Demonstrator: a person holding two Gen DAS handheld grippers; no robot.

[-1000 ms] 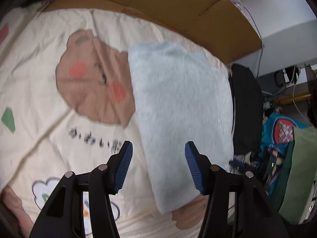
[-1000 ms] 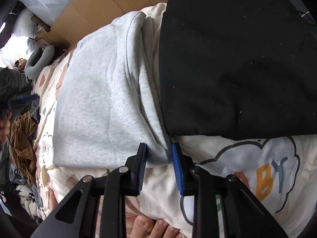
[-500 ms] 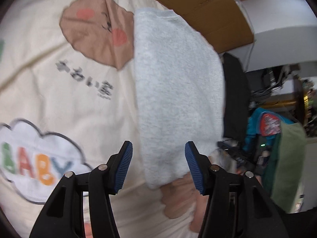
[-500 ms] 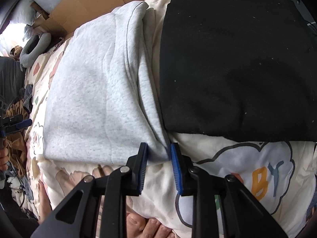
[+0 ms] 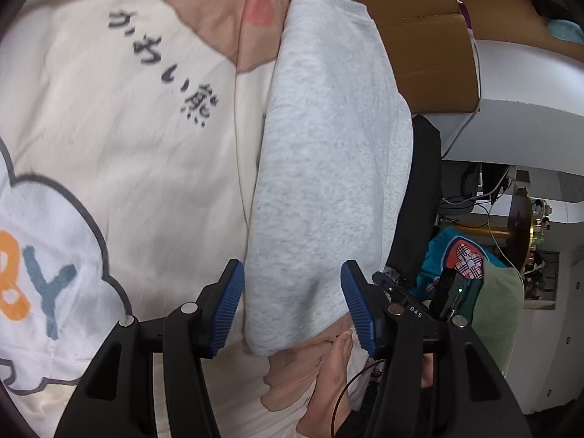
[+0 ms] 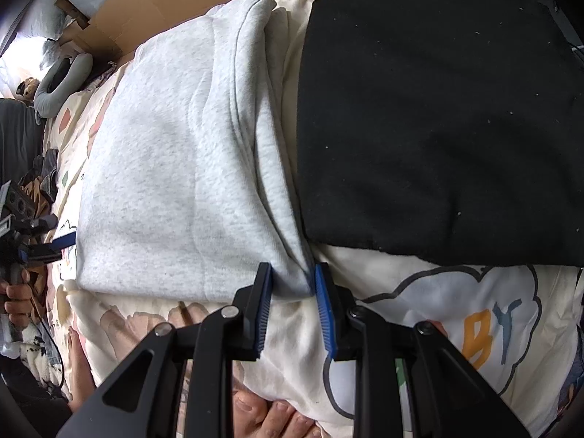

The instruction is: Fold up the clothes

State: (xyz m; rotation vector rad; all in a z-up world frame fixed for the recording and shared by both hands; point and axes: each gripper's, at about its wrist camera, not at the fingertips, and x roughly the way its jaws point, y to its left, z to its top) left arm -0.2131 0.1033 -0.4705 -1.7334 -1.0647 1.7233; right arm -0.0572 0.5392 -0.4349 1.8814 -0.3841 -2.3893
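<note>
A folded light grey sweatshirt (image 5: 328, 146) lies on a cream blanket (image 5: 127, 146) printed with bears and a "BABY" cloud. My left gripper (image 5: 290, 306) is open and low over the blanket. The sweatshirt's near corner lies between its blue pads (image 5: 228, 310), which do not press on it. In the right wrist view the same sweatshirt (image 6: 164, 164) spreads to the left, and my right gripper (image 6: 292, 292) is shut on its other near corner, the cloth bunched between the pads. A hand holding the left gripper shows at the far left edge.
A black garment (image 6: 438, 109) lies right beside the sweatshirt on the blanket. Brown cardboard (image 5: 419, 18) stands behind the bed. A grey neck pillow (image 6: 62, 80) lies at the far end. Piled clothes (image 5: 456, 266) and cables sit off the bed's side. A person's bare skin (image 5: 332, 372) shows below the grippers.
My left gripper has come down and rolled, closing in until the sweatshirt's near corner sits between its open jaws. The right gripper has stayed put, still pinching its corner.
</note>
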